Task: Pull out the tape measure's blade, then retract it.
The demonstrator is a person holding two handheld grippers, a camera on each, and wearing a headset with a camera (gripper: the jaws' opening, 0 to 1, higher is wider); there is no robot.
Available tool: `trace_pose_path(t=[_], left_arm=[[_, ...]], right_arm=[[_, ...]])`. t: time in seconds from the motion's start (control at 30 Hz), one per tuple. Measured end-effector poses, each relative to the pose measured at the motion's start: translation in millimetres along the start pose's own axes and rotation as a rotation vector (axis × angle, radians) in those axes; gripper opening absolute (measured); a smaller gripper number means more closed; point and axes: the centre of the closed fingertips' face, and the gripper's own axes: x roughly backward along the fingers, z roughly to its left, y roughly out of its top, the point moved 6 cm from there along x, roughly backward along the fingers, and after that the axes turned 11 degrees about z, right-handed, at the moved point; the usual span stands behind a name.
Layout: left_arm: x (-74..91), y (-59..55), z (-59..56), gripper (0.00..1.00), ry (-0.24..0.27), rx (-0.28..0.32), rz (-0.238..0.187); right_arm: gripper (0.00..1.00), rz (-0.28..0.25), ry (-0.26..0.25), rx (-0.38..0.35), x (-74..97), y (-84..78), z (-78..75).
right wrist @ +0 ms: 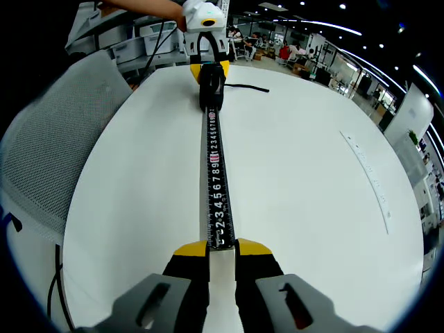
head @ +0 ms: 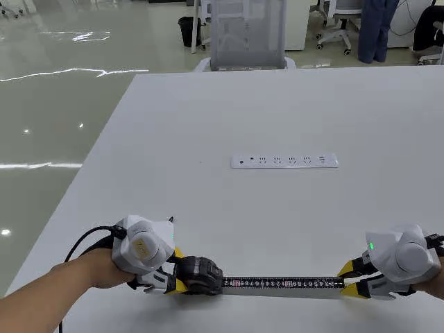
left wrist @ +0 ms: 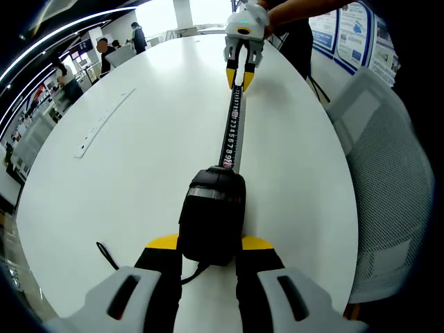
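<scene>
The left gripper (left wrist: 211, 244) has its yellow-tipped fingers clamped on the sides of the black tape measure case (left wrist: 214, 208), near the front edge of the white counter (head: 277, 104). From the case the blade (head: 281, 283) runs straight and low along the counter to the right gripper (right wrist: 222, 248). That gripper's fingers are pinched narrow on the blade's end, beside the lowest numbers of the scale. The two grippers are well apart, with the extended blade stretched between them. A white power strip (head: 284, 161) lies farther back on the counter, well apart from the tape. A grey mesh office chair (head: 248, 31) stands beyond the counter's far edge.
</scene>
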Motion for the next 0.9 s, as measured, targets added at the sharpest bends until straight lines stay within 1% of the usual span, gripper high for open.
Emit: trace_pose_path(t=[0.4,0.57,0.63,0.9], left_arm=[[-0.7,0.0,0.4,0.25,0.0,-0.001,0.001],[-2.0,2.4,-0.1,0.25,-0.001,0.002,-0.003],[-2.4,4.2,0.0,0.25,-0.002,0.0,0.0],[-3.0,3.6,1.1,0.25,-0.006,0.001,0.004]], right_arm=[[0.12,0.008,-0.001,0.001,0.2,-2.4,-0.1],[0.12,0.019,-0.009,0.005,-0.8,-1.7,-1.0],[0.12,0.021,-0.004,0.001,-0.8,-1.7,-0.5],[0.13,0.036,-0.005,0.005,-3.6,-1.8,-0.7]])
